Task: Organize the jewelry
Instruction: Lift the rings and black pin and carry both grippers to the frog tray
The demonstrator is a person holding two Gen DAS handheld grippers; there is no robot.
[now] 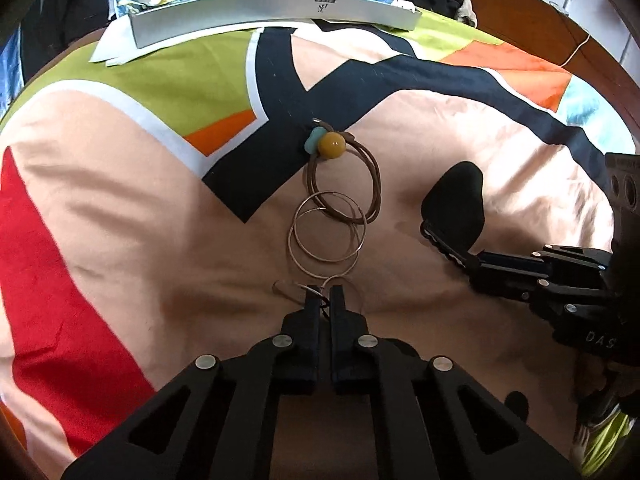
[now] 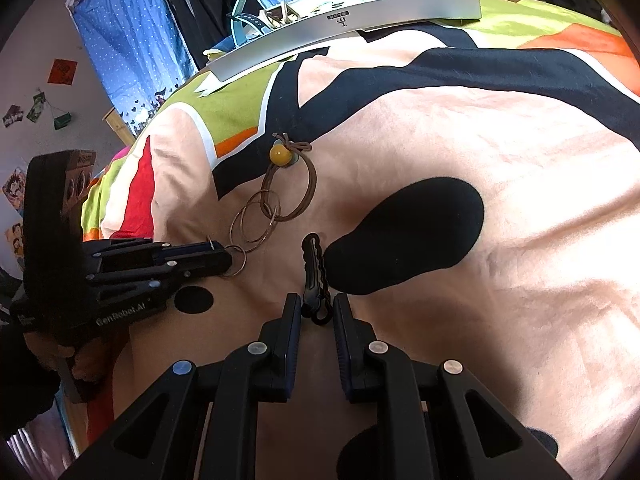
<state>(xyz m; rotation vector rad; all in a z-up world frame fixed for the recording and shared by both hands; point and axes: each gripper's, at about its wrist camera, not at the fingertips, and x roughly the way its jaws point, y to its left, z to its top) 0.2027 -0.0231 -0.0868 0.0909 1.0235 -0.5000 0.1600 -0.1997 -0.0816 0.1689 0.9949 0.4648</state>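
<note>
left gripper [image 1: 325, 295], lower centre: nearly closed, pinching small thin metal ring [image 1: 340, 282] | right gripper [image 2: 317, 312], lower centre: narrowly parted around black scalloped plastic hair clip [image 2: 314, 268], grip unclear

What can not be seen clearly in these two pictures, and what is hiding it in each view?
- Left wrist view: the part of the small ring inside the left gripper is covered by its fingers.
- Right wrist view: the near end of the black hair clip sits between the right gripper fingers, so contact is unclear.
- Both views: the contents of the silver box are hidden by its wall.
- Left wrist view: the right gripper body is cut off by the frame edge.
</note>
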